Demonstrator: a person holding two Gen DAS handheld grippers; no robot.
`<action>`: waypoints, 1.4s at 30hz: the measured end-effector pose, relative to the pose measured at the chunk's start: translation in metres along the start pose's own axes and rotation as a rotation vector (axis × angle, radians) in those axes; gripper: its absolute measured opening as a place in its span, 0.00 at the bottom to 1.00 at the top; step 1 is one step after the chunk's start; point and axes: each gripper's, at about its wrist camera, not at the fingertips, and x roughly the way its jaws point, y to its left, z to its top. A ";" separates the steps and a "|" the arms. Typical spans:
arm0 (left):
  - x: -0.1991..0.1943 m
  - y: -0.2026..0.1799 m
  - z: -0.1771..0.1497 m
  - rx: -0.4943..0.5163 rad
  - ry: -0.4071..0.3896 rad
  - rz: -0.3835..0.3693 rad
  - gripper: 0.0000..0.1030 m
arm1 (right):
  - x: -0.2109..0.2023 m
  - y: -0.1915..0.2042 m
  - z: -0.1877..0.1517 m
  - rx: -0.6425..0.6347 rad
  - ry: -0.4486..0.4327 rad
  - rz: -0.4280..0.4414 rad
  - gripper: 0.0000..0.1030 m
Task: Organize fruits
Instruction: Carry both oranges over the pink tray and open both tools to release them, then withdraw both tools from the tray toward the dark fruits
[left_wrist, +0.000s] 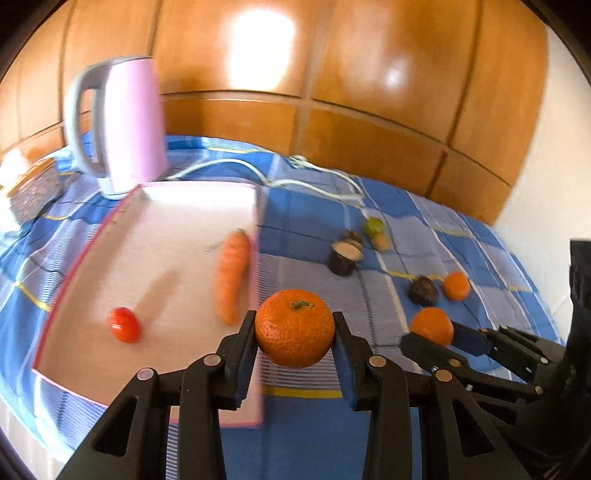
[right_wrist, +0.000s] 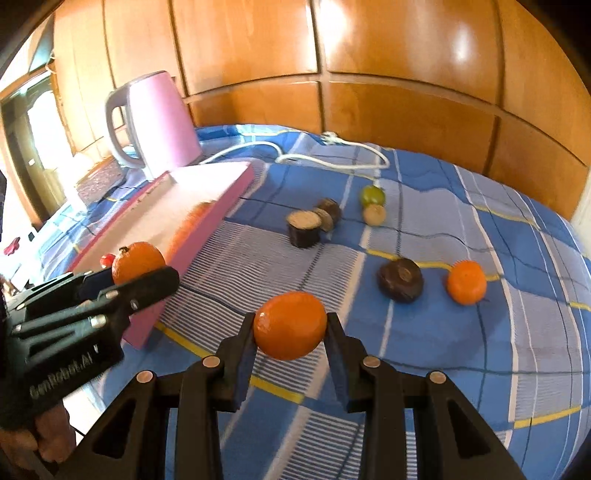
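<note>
Blue plaid cloth (right_wrist: 461, 221) beneath glossy wooden wall panelling (right_wrist: 369, 55).

Surface: blue checked cloth-covered bed (right_wrist: 461, 369).
Left part: flat pink rectangular board (left_wrist: 155, 266), pink electric kettle (left_wrist: 125, 125).
Back: white cord (right_wrist: 332, 157).
Right part: small loose orange (right_wrist: 466, 282), dark brown round pieces (right_wrist: 400, 280), green round fruit (right_wrist: 372, 195).
</note>
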 end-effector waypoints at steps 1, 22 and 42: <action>-0.002 0.009 0.003 -0.021 -0.007 0.011 0.37 | 0.000 0.003 0.003 -0.009 -0.002 0.008 0.35; 0.001 0.116 0.038 -0.183 -0.026 0.230 0.38 | 0.040 0.122 0.049 -0.220 0.035 0.253 0.35; -0.002 0.108 0.029 -0.205 -0.010 0.239 0.42 | 0.045 0.110 0.041 -0.102 0.039 0.202 0.40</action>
